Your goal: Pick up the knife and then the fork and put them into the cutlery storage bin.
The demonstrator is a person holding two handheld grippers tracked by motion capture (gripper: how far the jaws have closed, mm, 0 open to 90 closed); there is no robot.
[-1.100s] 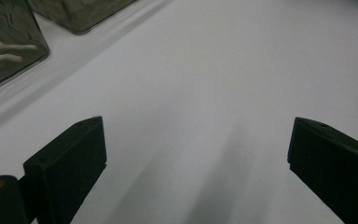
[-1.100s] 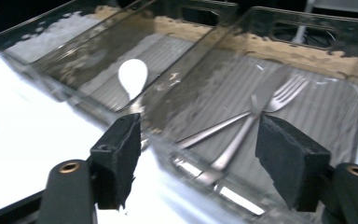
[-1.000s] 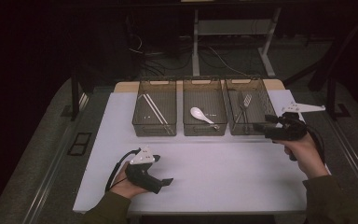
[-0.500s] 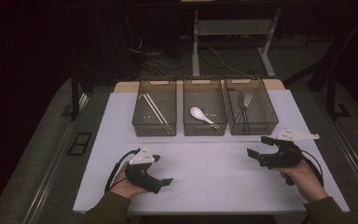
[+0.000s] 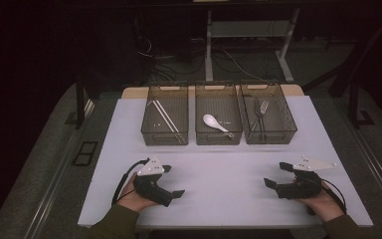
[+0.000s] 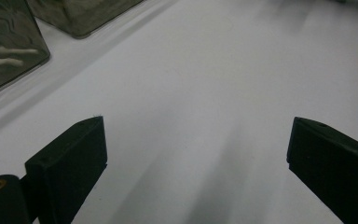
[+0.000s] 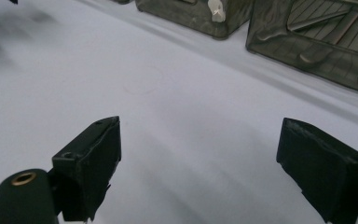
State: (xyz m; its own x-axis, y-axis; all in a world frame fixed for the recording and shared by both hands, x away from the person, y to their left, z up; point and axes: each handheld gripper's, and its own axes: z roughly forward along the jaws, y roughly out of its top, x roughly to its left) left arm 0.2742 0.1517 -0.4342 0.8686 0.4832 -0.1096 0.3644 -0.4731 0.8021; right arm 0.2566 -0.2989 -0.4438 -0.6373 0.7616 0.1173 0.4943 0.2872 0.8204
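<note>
Both grippers rest low over the white table [image 5: 229,169], near its front edge. My left gripper [image 5: 174,181] is held at the near left, jaws wide open and pointing right, with only bare table between them [image 6: 196,158]. At the near right, my right gripper [image 5: 277,175] points left; its jaws have just been opening and stand wide with nothing between them [image 7: 198,158]. Three clear bins stand in a row at the back: chopsticks [image 5: 164,117] lie in the left one, a white spoon [image 5: 213,121] in the middle one, a fork [image 5: 262,110] in the right one.
The bins [image 5: 165,138] take up the far half of the table. In the right gripper view the middle bin [image 7: 186,14] and the right bin [image 7: 317,51] lie ahead. The table's front edge [image 5: 219,223] runs just behind both hands.
The right hand came down and back from beside the right bin to the near right of the table, its jaws wider now. The left hand has stayed put.
</note>
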